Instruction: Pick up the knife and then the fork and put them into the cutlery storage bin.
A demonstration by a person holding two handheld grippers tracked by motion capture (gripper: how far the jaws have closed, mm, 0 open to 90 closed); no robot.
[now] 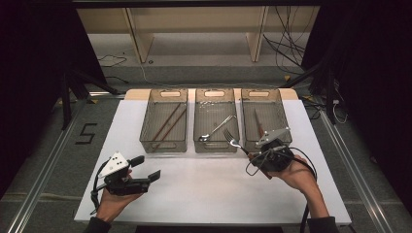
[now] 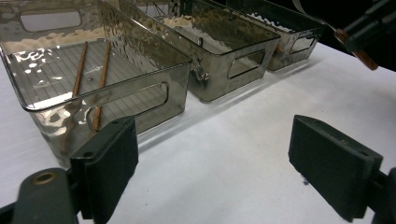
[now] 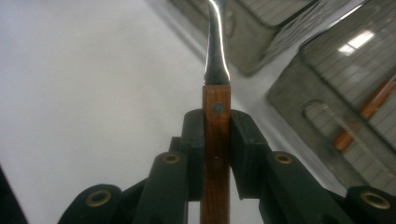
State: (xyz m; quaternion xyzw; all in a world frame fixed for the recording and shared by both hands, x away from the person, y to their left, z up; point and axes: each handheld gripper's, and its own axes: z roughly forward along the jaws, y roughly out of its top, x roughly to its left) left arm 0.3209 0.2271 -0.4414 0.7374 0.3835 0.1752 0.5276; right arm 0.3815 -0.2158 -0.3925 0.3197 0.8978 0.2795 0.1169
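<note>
At the table's [image 1: 194, 194] near edge, two hands came in from below, each holding a gripper. The left hand [image 1: 112, 201] rested low at the near left, its gripper [image 1: 147, 168] lying level and pointing right and slightly away. Its jaws stood wide apart with nothing between them, bare white tabletop showing in the gap. The right hand [image 1: 291, 175] sat at the near right, its gripper [image 1: 254, 156] pointing up-left toward the bins. Its jaws were closed tight on the wooden handle of a fork [image 1: 234, 141], whose tines reached over the near rim of the middle bin [image 1: 214, 144].

The right gripper view showed the grip close up: both black pads pressed flat against the brown handle of the fork [image 3: 216, 121], a rivet visible just above them, the steel neck rising beyond.

The left gripper view showed the left bin [image 2: 140, 60] nearest, with two chopsticks [image 2: 79, 70] lying side by side on its floor.

Farther off, the high view showed three smoky bins in a row: a spoon [image 1: 216, 129] in the middle one, a brown-handled utensil in the right bin [image 1: 264, 116].
</note>
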